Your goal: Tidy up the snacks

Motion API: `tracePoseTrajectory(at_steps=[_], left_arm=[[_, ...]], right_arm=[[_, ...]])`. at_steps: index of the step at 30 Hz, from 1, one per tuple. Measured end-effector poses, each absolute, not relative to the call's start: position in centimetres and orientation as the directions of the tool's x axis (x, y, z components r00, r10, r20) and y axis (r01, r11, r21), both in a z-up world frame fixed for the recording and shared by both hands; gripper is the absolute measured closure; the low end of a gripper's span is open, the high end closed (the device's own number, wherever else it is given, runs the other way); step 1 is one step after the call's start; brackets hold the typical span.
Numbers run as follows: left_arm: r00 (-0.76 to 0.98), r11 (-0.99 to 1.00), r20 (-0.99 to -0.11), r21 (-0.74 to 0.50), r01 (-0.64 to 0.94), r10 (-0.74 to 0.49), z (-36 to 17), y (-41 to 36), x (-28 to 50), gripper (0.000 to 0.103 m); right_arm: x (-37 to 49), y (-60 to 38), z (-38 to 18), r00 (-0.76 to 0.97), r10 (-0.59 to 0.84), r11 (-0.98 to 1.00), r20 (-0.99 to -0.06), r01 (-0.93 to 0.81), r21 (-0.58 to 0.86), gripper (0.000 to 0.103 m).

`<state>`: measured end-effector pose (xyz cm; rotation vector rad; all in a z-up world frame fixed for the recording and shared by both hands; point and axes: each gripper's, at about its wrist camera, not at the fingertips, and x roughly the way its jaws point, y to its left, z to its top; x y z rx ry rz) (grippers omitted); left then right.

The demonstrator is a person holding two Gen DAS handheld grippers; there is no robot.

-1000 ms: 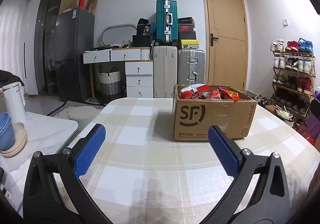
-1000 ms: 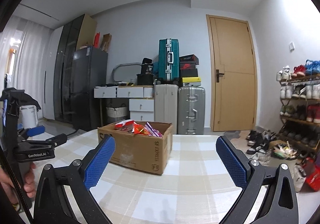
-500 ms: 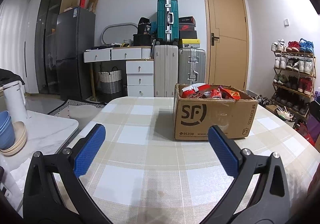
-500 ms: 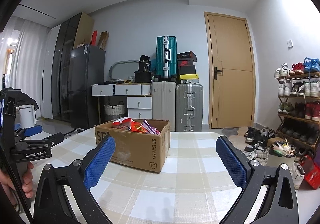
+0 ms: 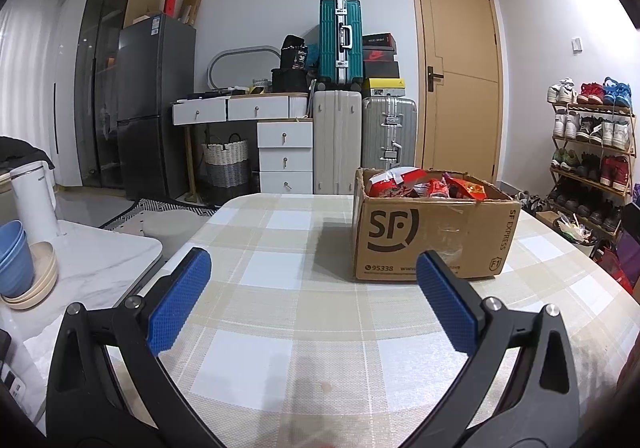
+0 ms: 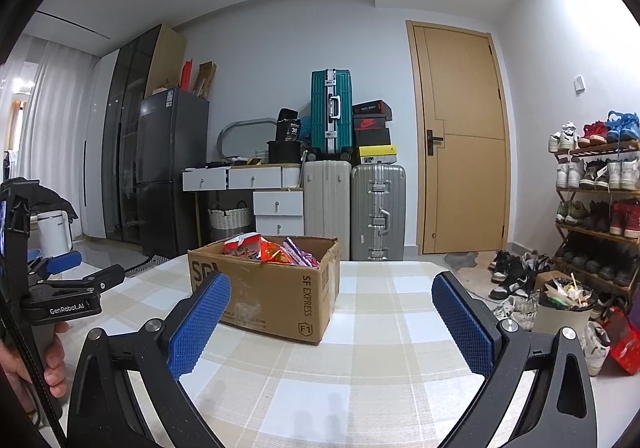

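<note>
Two open grippers face a cardboard box [image 5: 434,232] of snack packets [image 5: 424,187] that stands on a checked surface [image 5: 296,312].

**Change over the last second.** Very little has moved. In the left wrist view the box sits at almost the same place between the fingers as it did a second ago. In the right wrist view the box has slid slightly lower and the ceiling fills more of the picture, so the right gripper [image 6: 332,322] has tipped up a little. Neither gripper has drawn nearer to the box, and both have stayed spread wide with nothing between the blue pads. The packets in the box lie as they did. For the task this means no packet has been gripped or shifted in this interval. The scene fits either packets waiting to be taken out and sorted, or packets already gathered into the box.

**Count.**
- Box: one, open at the top, its flaps off or folded in.
- Packets: heaped and overlapping; at least three show in red, orange and purple wrappers, and the full number cannot be told.
- Grippers: two, the left gripper [image 5: 314,302] and the right, both held well apart from the box.
- Packets lying on the surface outside the box: none in view.
</note>
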<state>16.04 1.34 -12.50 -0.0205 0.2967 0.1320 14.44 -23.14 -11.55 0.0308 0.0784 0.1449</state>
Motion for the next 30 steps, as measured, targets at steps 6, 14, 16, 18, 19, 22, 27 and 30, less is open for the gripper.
tracePoseTrajectory(at_steps=[6, 14, 16, 18, 19, 22, 27, 30], left_arm=[[0.948, 0.991, -0.291, 0.0, -0.135, 0.129, -12.44, 1.69, 15.69, 0.001], [0.948, 0.992, -0.294, 0.004, -0.128, 0.123, -12.51, 1.74, 15.71, 0.001], [0.948, 0.992, -0.294, 0.001, -0.128, 0.122, -12.49, 1.8, 15.71, 0.001], [0.947, 0.991, -0.295, 0.001, -0.13, 0.125, -12.47, 1.8, 15.62, 0.001], [0.947, 0.991, -0.295, 0.001, -0.132, 0.126, -12.46, 1.76, 15.57, 0.001], [0.947, 0.991, -0.297, 0.002, -0.13, 0.125, -12.48, 1.78, 15.57, 0.001], [0.945, 0.991, -0.3, 0.005, -0.134, 0.129, -12.41, 1.73, 15.42, 0.001], [0.944, 0.991, -0.302, 0.006, -0.135, 0.131, -12.55, 1.77, 15.55, 0.001]], right_arm=[[14.56, -23.17, -11.53, 0.986, 0.147, 0.989, -0.076, -0.144, 0.036, 0.001], [14.54, -23.15, -11.54, 0.987, 0.144, 0.989, -0.076, -0.142, 0.033, 0.001], [14.56, -23.17, -11.54, 0.986, 0.146, 0.989, -0.076, -0.144, 0.035, 0.001], [14.53, -23.14, -11.52, 0.987, 0.144, 0.989, -0.077, -0.141, 0.035, 0.001], [14.53, -23.14, -11.53, 0.986, 0.145, 0.989, -0.077, -0.142, 0.036, 0.001], [14.57, -23.14, -11.56, 0.986, 0.144, 0.989, -0.079, -0.141, 0.037, 0.001], [14.58, -23.19, -11.55, 0.987, 0.144, 0.989, -0.078, -0.142, 0.036, 0.001], [14.58, -23.19, -11.56, 0.987, 0.144, 0.989, -0.078, -0.141, 0.037, 0.001]])
